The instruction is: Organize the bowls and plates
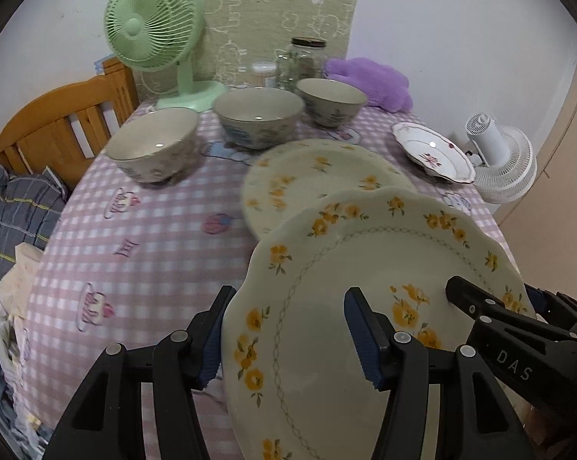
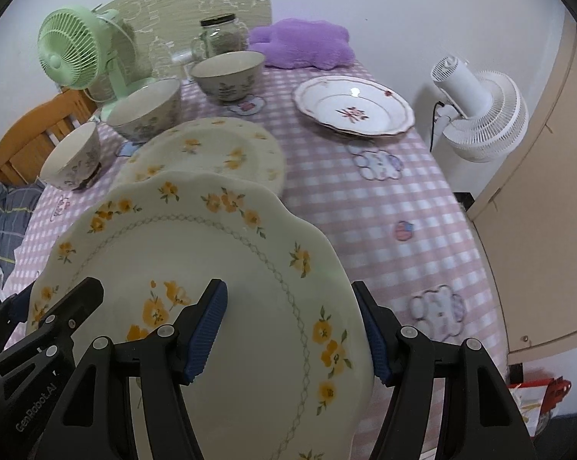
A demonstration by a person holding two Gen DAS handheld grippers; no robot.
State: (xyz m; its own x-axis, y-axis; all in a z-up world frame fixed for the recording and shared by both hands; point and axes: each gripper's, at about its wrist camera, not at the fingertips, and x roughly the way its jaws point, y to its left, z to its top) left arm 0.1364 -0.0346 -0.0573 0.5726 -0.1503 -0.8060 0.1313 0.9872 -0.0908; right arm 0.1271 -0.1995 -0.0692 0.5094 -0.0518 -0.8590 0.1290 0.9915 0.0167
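Yellow-flowered plate [image 1: 346, 268] between both jaws

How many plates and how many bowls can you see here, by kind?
Yellow-flowered plates: 2, one held, one on the table
Red-flowered plates: 1
Bowls: 3
Total: 6

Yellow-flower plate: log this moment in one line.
held: plate | left gripper: shut on left rim | right gripper: shut on right rim | below: matching plate on table | bowls: untouched
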